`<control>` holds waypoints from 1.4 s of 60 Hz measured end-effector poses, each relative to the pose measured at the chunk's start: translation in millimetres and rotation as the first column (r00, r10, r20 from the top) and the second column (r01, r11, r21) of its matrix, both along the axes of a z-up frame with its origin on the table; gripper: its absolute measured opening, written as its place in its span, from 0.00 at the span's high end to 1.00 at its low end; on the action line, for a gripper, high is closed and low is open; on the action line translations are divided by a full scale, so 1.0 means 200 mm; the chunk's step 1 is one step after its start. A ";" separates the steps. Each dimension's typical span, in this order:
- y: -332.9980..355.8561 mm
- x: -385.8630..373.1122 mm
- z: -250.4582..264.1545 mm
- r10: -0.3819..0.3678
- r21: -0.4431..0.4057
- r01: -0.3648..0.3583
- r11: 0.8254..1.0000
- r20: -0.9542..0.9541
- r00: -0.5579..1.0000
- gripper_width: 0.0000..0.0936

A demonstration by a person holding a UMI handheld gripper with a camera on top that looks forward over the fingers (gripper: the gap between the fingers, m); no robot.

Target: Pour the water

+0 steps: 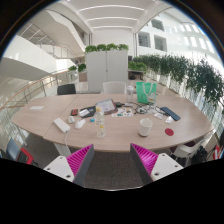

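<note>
A clear plastic water bottle [100, 124] stands on the round wooden table [60, 135], beyond my fingers and a little left of their middle. A white cup [146, 127] stands on the table to its right, beyond the right finger. My gripper [112, 160] is held back from the table's near edge, above the dark floor. Its fingers, with magenta pads [82, 158], are wide apart with nothing between them.
The table also carries a laptop [86, 111], papers, a green bag [147, 92], a small red lid [169, 131] and a dark flat object [171, 114]. White chairs [61, 166] stand at the near edge. Cabinets with plants [106, 66] stand behind.
</note>
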State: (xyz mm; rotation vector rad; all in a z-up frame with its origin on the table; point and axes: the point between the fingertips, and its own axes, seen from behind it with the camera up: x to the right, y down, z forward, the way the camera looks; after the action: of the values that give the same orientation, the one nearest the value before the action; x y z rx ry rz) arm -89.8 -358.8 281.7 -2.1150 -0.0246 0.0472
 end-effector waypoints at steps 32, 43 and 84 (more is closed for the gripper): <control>0.29 -0.41 -0.31 0.020 0.161 -0.019 0.987 -0.002 1.000 0.11; 0.94 -0.49 -0.62 0.019 0.289 -0.026 0.957 0.024 1.000 0.11; 1.93 -0.50 -0.98 0.021 0.284 -0.004 0.959 -0.054 0.998 0.62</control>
State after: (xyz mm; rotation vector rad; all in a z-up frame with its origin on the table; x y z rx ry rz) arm -190.4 26.7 86.3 -1.8247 -0.0102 0.1053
